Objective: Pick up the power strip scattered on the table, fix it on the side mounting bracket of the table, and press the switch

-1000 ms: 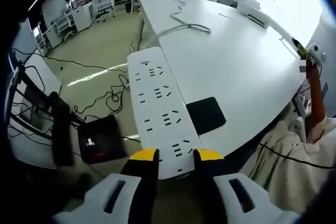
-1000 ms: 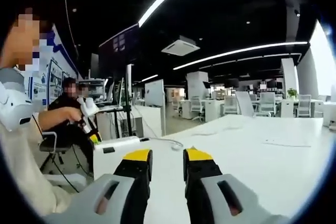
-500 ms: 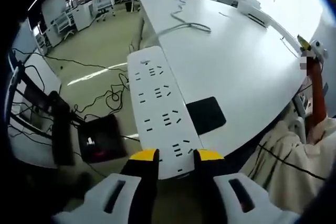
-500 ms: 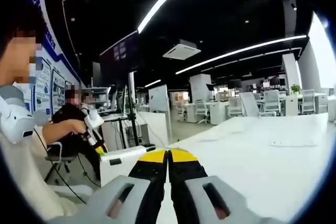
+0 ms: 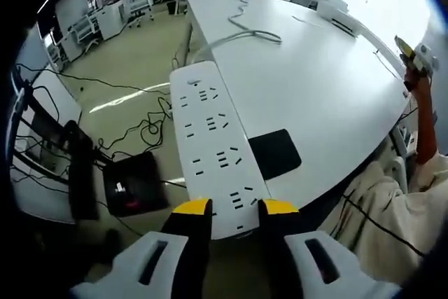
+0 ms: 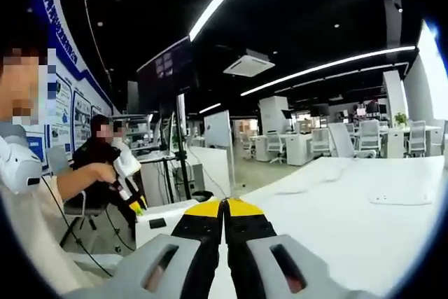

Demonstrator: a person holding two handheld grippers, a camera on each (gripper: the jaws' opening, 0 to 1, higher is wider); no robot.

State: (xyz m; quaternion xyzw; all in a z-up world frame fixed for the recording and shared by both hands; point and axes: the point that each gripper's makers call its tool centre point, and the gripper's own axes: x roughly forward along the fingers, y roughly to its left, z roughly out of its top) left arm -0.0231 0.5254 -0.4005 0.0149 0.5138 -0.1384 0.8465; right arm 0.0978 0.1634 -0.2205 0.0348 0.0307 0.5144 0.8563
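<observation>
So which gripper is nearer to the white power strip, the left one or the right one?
Left. The left gripper has its jaws on either side of the power strip at its near end. The right gripper is shut on nothing, raised above the white table.

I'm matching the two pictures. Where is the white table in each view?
Left gripper view: white table spans centre and upper right, beside the power strip.
Right gripper view: it spreads lower right, beyond the shut right tool.
Shared landmark: the person's beige clothing.
</observation>
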